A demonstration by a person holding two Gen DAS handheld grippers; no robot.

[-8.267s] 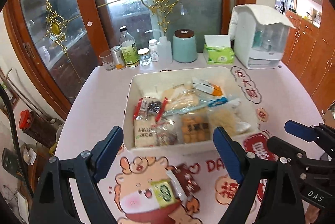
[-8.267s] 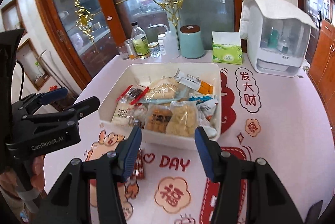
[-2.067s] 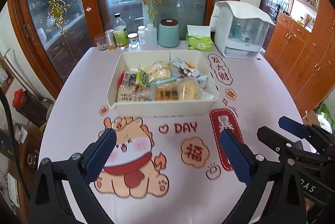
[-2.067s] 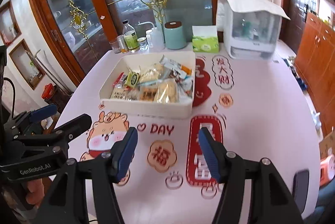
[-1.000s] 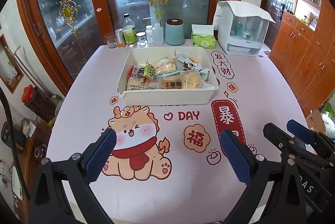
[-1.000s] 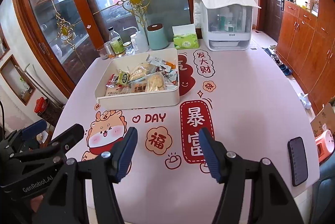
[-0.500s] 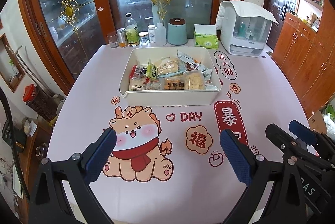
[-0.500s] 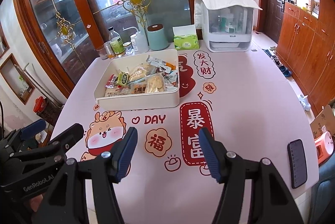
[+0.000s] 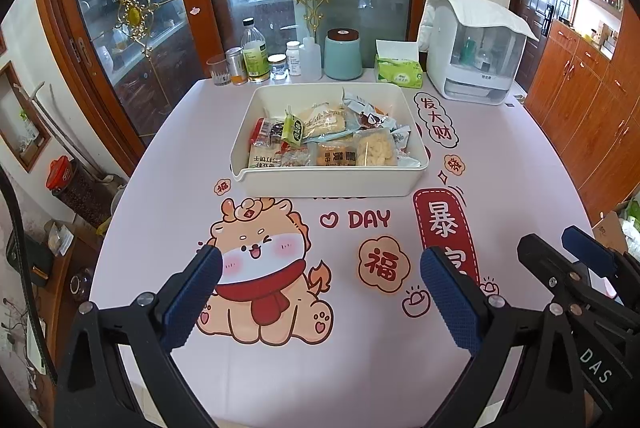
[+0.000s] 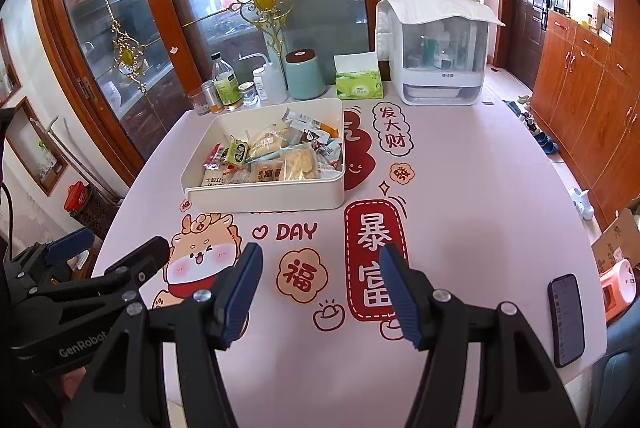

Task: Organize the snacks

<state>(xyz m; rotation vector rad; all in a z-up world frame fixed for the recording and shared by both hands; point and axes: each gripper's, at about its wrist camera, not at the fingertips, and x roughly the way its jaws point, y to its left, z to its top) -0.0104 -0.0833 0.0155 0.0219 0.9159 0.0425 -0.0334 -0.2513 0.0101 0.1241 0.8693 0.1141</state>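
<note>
A cream rectangular bin stands in the middle of the pink printed table, filled with several wrapped snacks, among them a green packet standing on edge. My left gripper hovers open over the cartoon print near the table's front, well short of the bin, nothing between its blue pads. My right gripper is open too, empty, above the red banner print. Each gripper shows at the side of the other's view.
Along the far edge stand bottles and jars, a teal canister, a green tissue box and a white covered cabinet. A dark phone lies near the table's right front edge. Glass doors rise behind.
Nothing has visibly moved in the last second; both grippers hold still and open. Over eight seconds ago they were close to the bin, with two packets lying on the table in front of it.
</note>
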